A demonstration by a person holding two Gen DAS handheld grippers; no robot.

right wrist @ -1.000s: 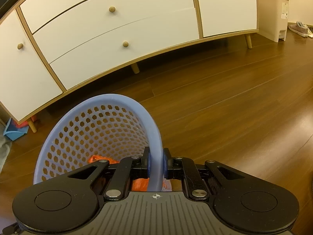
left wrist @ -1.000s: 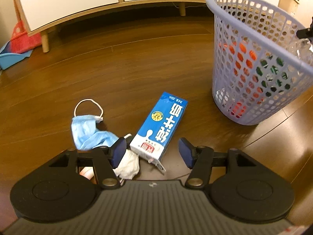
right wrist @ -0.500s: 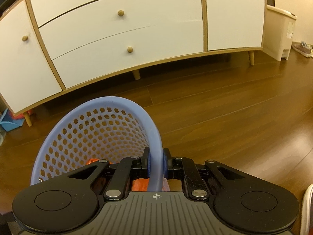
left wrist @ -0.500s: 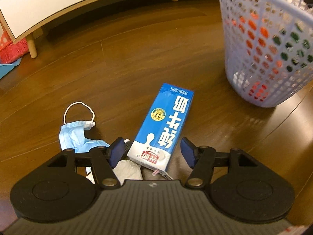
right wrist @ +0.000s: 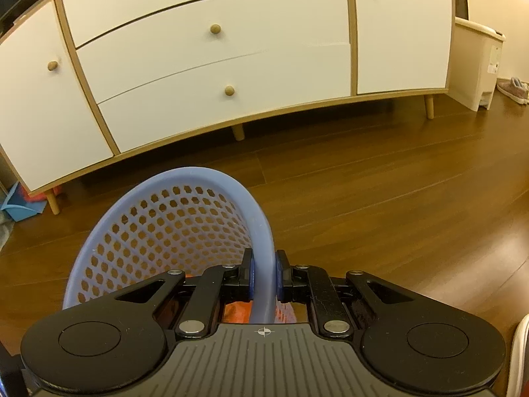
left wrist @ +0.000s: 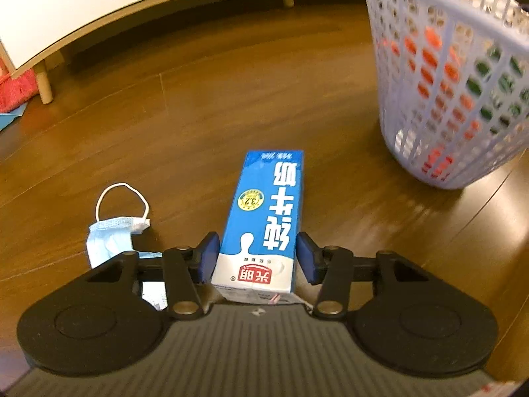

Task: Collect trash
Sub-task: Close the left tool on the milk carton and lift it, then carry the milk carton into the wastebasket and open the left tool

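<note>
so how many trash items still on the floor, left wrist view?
2 visible: the milk carton between the left gripper fingers, and the face mask just left of it. White scraps show behind the left finger, so more may be hidden under the gripper.
</note>
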